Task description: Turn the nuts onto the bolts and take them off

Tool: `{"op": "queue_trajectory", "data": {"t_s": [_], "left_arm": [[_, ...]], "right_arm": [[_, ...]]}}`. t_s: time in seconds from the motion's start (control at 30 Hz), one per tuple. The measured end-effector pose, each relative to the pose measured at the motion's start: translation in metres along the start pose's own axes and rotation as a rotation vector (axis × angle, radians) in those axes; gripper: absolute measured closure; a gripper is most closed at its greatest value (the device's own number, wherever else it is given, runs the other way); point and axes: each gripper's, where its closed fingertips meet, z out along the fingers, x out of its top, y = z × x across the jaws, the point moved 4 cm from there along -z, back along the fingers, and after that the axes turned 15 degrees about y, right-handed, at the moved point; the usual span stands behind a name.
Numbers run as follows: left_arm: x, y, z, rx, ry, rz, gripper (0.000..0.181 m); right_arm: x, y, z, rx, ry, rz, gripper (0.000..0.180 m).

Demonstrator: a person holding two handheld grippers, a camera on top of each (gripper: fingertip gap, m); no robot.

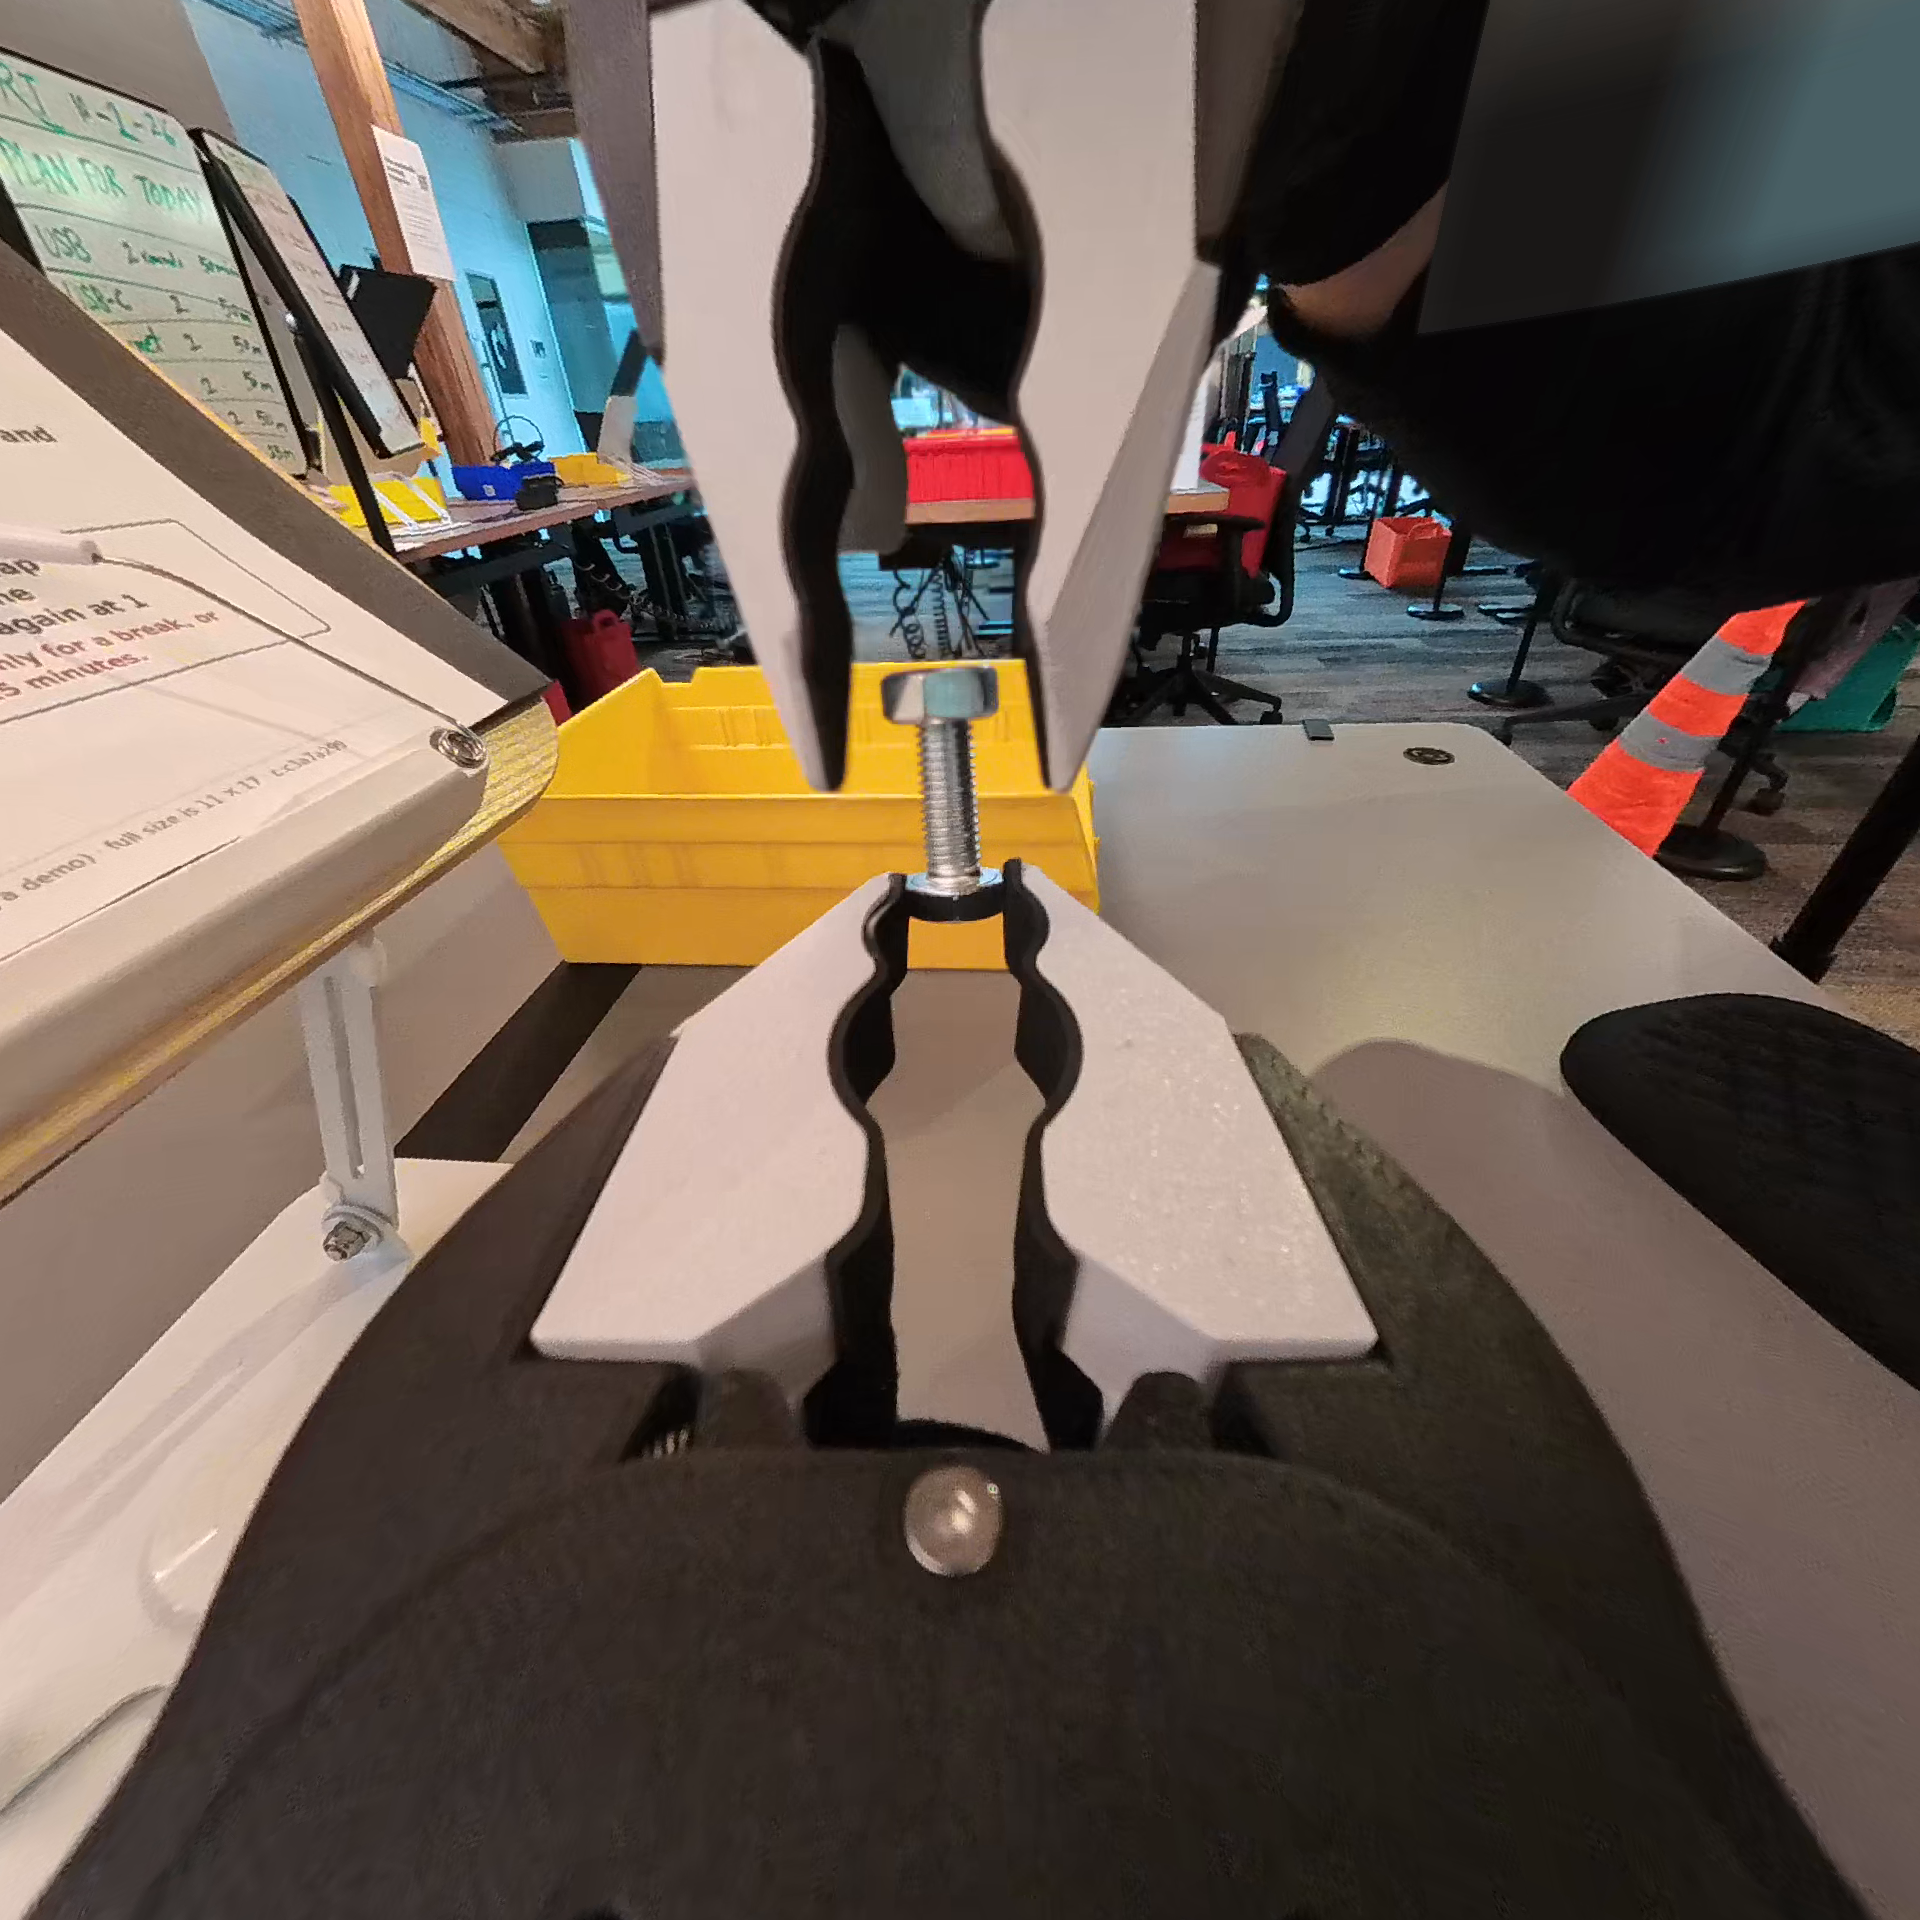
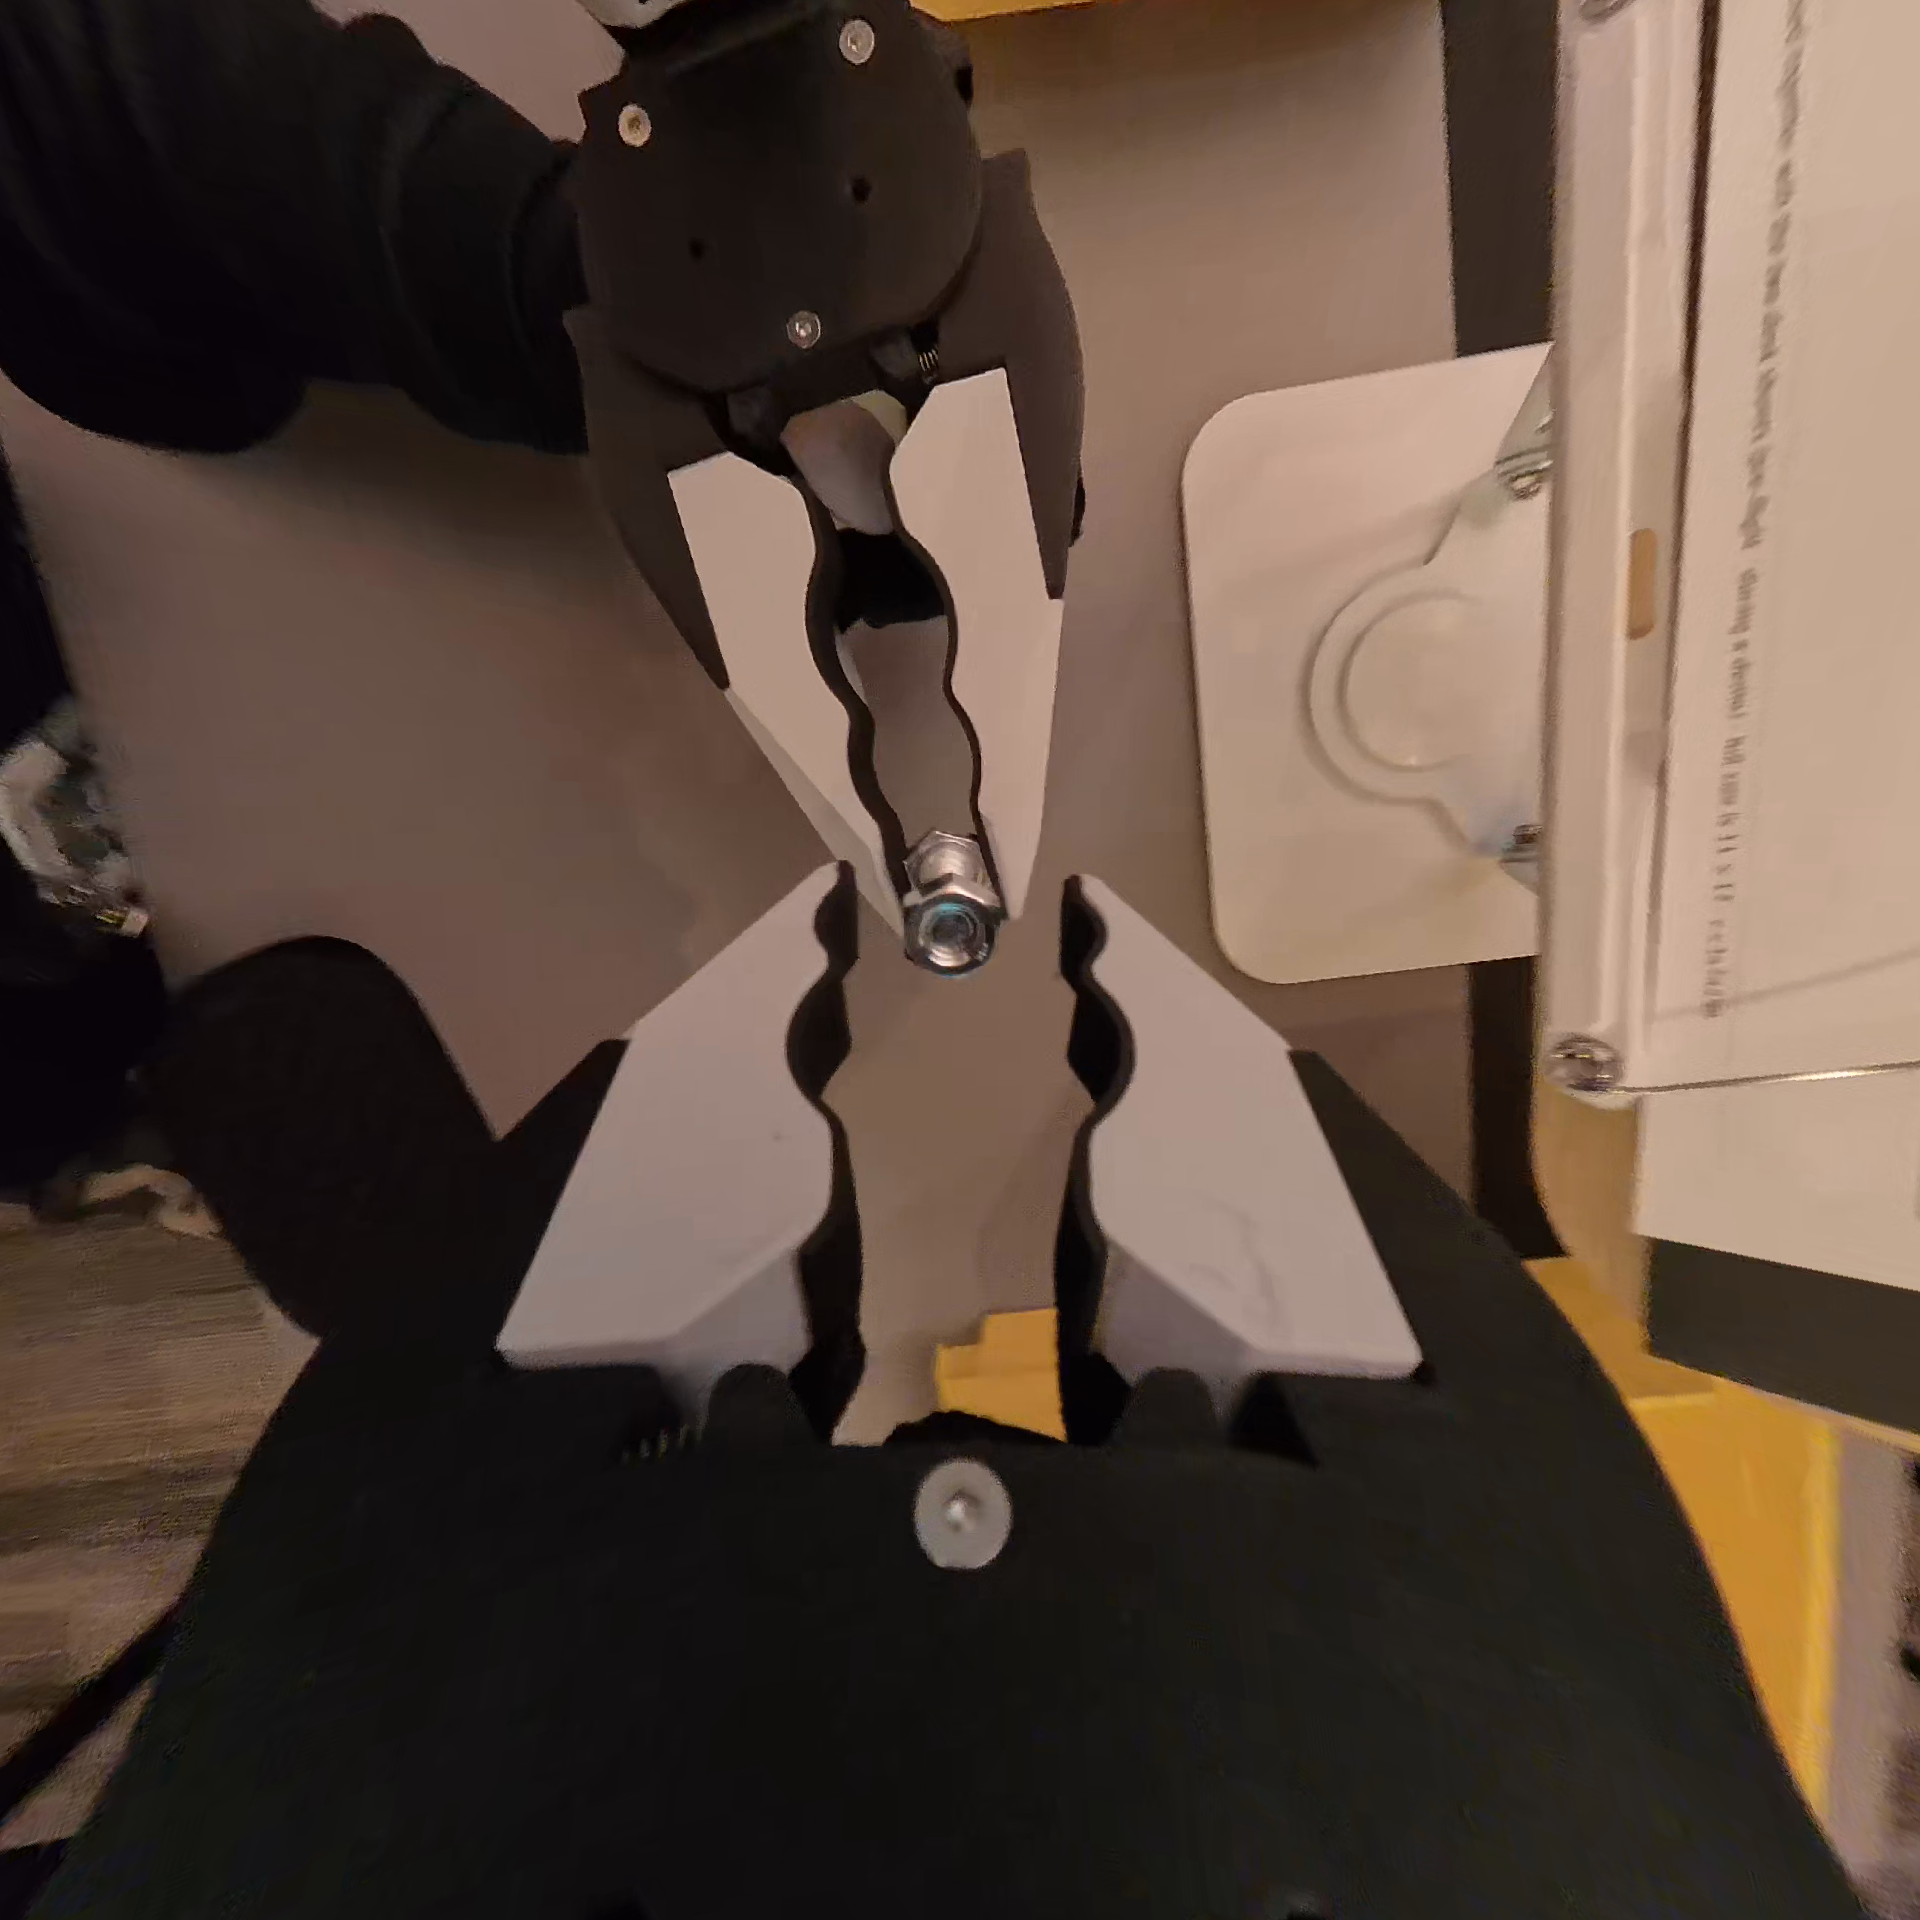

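Note:
A silver bolt (image 1: pixel 951 800) stands upright, head up, with its lower end in a nut (image 1: pixel 951 906). My left gripper (image 1: pixel 954 894) is shut on the nut and holds the pair above the table. My right gripper (image 1: pixel 945 779) comes down from above, open, with a fingertip (image 1: pixel 831 769) on each side of the bolt head, not touching it. In the right wrist view I look down on the bolt head (image 2: pixel 945 932) between my open right gripper (image 2: pixel 958 888) fingers. The nut (image 2: pixel 935 864) sits below it in the left gripper (image 2: pixel 951 899).
A yellow bin (image 1: pixel 707 831) stands just behind the bolt on the grey table (image 1: pixel 1351 883). A tilted sign board (image 1: pixel 208 727) on a white base (image 2: pixel 1351 675) is close on the left. A black armrest (image 1: pixel 1766 1122) is at right. A black-gloved hand (image 2: pixel 260 208) holds the left gripper. The grippers are tip to tip, or close to it.

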Motion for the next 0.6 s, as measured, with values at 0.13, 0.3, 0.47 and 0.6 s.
{"op": "queue_trajectory", "data": {"t_s": [0.13, 0.3, 0.47, 0.6], "left_arm": [[0.0016, -0.0009, -0.001, 0.0, 0.012, -0.01, 0.164], [0.0004, 0.0004, 0.0002, -0.005, 0.006, -0.008, 0.165], [-0.002, 0.0007, 0.0007, -0.002, -0.009, 0.002, 0.164], [-0.0012, -0.0015, -0.0003, 0.009, -0.003, -0.003, 0.165]], "right_arm": [[-0.0003, 0.003, -0.0051, -0.057, -0.029, -0.216, 0.134], [0.0028, -0.0041, -0.0029, -0.046, -0.041, -0.376, 0.157], [0.0006, -0.0039, 0.0012, -0.033, -0.063, -0.285, 0.163], [0.0019, 0.0029, 0.0012, -0.016, -0.016, 0.021, 0.164]]}}
